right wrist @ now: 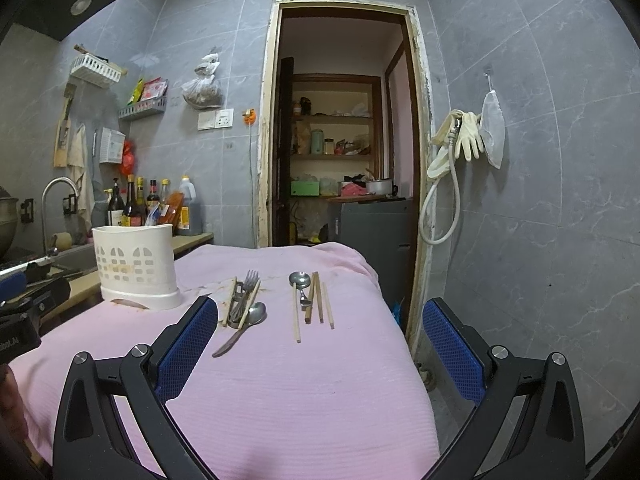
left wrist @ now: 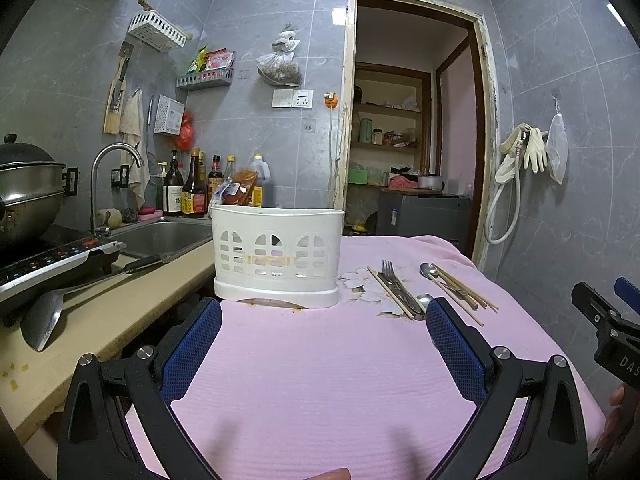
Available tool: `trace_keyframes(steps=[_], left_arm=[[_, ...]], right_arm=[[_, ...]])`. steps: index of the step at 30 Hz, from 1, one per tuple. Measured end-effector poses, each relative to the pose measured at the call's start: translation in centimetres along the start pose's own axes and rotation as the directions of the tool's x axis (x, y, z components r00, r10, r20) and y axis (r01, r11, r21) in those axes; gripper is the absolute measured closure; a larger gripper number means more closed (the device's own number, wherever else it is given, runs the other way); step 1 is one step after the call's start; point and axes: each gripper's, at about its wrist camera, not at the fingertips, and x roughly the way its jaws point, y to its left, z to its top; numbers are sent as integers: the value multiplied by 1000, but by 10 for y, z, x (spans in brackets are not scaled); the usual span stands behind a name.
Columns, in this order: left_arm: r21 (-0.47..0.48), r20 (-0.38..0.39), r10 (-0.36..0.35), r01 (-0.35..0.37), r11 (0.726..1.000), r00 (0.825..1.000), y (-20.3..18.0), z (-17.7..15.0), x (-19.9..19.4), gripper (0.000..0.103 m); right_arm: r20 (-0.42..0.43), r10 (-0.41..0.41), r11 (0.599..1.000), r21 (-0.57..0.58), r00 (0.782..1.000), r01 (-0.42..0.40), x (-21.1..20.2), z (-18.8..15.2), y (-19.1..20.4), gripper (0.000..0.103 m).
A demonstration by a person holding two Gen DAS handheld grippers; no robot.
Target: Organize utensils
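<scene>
The premises were a small domestic kitchen. Grey tiled walls (left wrist: 260, 8) enclosed a counter (left wrist: 120, 312) with a steel sink (left wrist: 168, 236) and curved tap (left wrist: 116, 160). A lidded pot (left wrist: 28, 188) stood on a cooktop (left wrist: 52, 260). Sauce bottles (left wrist: 196, 188) lined the wall behind the sink. Rubber gloves (right wrist: 468, 136) hung on a hook, and an open doorway (right wrist: 344, 120) showed pantry shelves (right wrist: 332, 120).
</scene>
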Motion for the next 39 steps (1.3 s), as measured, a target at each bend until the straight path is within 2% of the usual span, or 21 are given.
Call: trace_keyframes(steps=[39], left_arm=[[-4,-5,3,-3,1000,1000,-2,3,-1,3]], right_arm=[[-16,8,1000,2,1000,-8,-3,-3,5,0]])
